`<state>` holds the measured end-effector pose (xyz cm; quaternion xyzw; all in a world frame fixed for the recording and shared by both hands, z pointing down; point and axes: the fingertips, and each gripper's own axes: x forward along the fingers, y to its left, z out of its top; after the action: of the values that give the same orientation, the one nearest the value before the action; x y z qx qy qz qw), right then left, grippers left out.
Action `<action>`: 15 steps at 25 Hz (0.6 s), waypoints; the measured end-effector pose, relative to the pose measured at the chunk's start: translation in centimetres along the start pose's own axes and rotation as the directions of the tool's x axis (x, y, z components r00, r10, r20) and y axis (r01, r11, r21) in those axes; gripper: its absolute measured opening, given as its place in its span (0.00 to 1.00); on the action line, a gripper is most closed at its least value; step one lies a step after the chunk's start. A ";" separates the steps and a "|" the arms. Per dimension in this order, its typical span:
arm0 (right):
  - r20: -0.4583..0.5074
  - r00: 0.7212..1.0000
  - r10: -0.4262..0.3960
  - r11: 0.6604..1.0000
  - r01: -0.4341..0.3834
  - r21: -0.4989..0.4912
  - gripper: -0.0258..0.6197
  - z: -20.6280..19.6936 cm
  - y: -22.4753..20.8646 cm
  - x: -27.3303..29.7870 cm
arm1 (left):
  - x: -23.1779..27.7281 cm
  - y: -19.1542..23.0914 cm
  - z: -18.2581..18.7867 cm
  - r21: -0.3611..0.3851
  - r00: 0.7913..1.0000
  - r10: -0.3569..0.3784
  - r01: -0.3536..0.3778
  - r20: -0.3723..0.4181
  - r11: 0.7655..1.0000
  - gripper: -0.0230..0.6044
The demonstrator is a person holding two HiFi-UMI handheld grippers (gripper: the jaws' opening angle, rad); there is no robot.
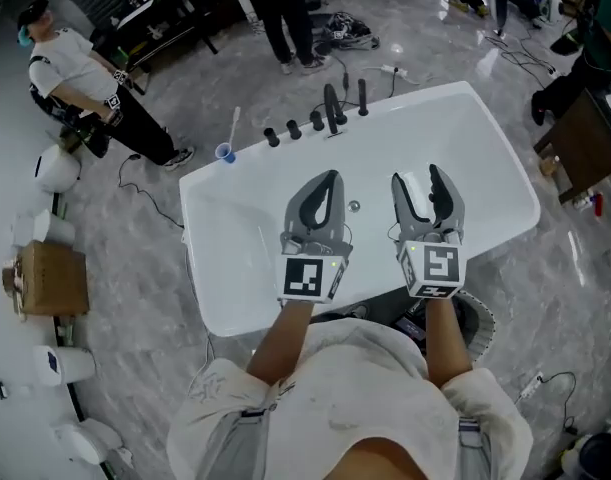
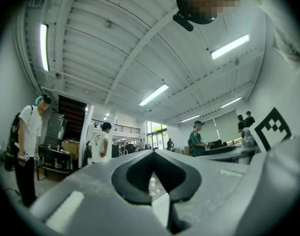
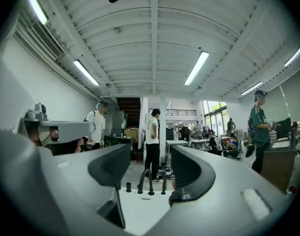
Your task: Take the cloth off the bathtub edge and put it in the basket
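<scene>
A white bathtub fills the middle of the head view, and I see no cloth on its rim in any view. Both grippers are held side by side over the near part of the tub. My left gripper is shut, its tips touching with nothing between them; the left gripper view has the closed jaws pointing at the hall and ceiling. My right gripper is open and empty; in its view the gripper frames the black faucet. A dark basket rim shows just behind my right hand.
Black faucet fittings stand on the tub's far rim, and a blue cup with a white stick in it sits at its left corner. A person stands at the back left. A cardboard box and white rolls lie left; wooden furniture stands right.
</scene>
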<state>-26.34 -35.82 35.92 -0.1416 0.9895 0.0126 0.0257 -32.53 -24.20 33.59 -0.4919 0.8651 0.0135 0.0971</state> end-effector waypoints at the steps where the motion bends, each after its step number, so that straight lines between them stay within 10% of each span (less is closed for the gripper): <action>1: 0.005 1.000 0.030 1.000 -0.030 -0.003 0.45 0.0 1.1 0.8 | -0.5 1.3 -0.2 0.003 0.999 0.035 -0.035 -0.006 0.999 0.04; 15: 0.055 0.927 0.372 0.928 -0.370 -0.041 0.44 1.7 16.8 7.6 | -11.6 17.2 0.5 0.077 0.892 0.451 -0.448 -0.029 0.891 0.04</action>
<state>-38.30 -21.79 34.10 0.0481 0.9969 0.0366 0.0512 -41.40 -5.39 33.94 -0.2752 0.9573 -0.0053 0.0883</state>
